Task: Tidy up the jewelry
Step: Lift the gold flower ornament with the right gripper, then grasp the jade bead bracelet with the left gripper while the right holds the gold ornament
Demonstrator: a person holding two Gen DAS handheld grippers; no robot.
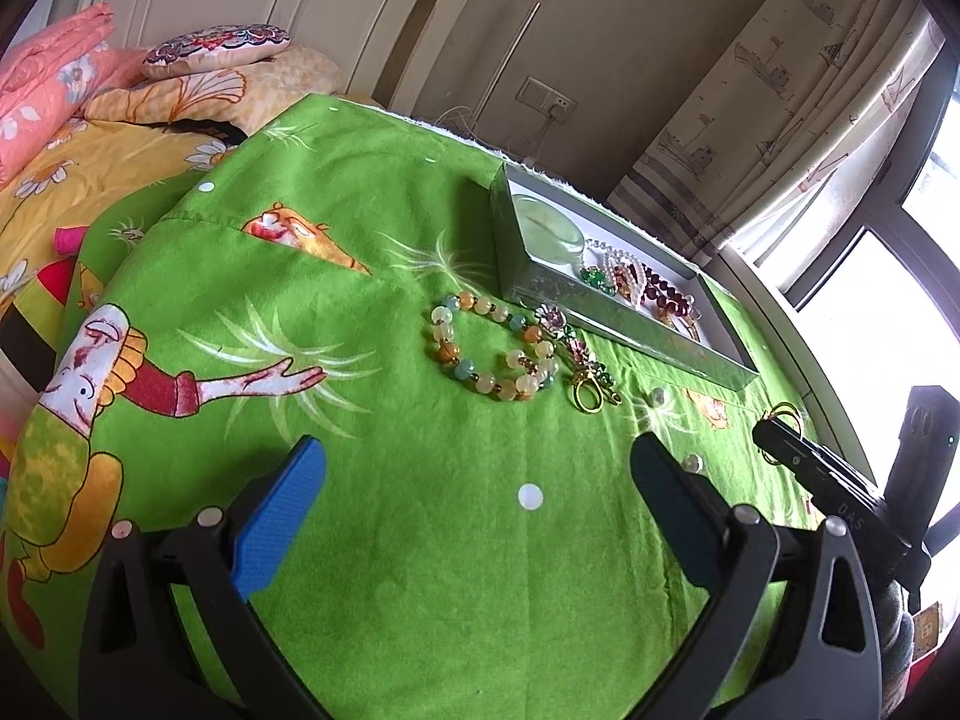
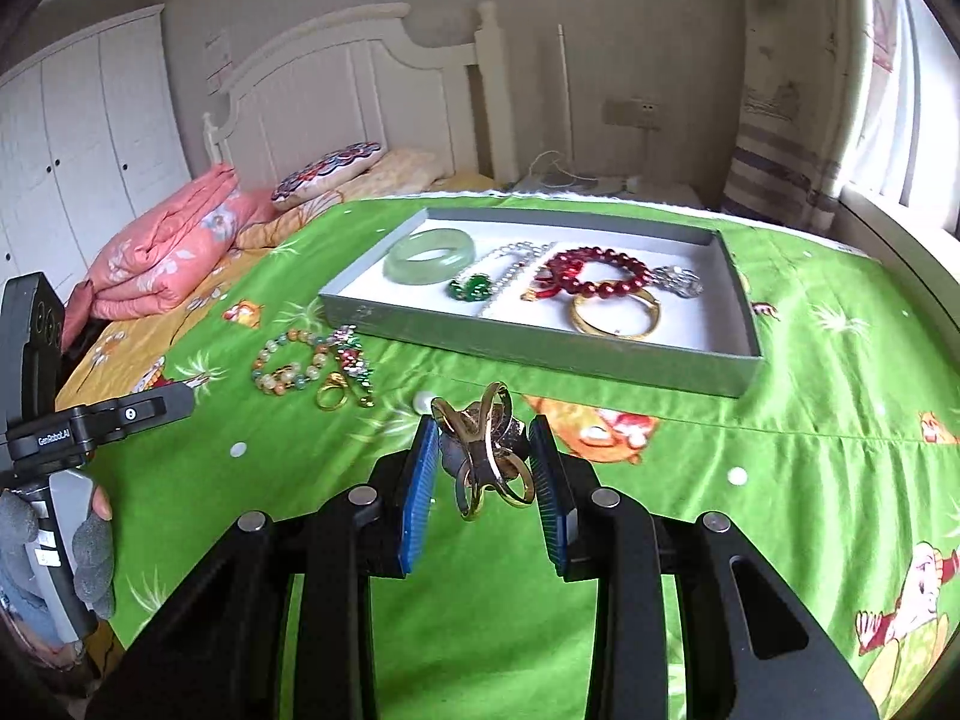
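My right gripper [image 2: 483, 450] is shut on a gold ring brooch [image 2: 486, 456] and holds it above the green bedsheet, in front of the grey jewelry box [image 2: 540, 348]. The box holds a jade bangle [image 2: 429, 255], a red bead bracelet [image 2: 597, 270], a gold bangle [image 2: 615, 312] and a pearl strand. A pastel bead bracelet [image 1: 492, 348] and a flower keychain with gold clasp [image 1: 579, 369] lie on the sheet left of the box. My left gripper [image 1: 480, 474] is open and empty, short of the bracelet. The right gripper's tip [image 1: 780, 429] shows at the right of the left wrist view.
A loose pearl [image 2: 423, 402] lies on the sheet near the brooch. Pillows and a pink quilt [image 2: 162, 258] lie at the bed head. A window and curtain [image 1: 780, 120] stand to the right. The left gripper [image 2: 114, 414] shows at the left.
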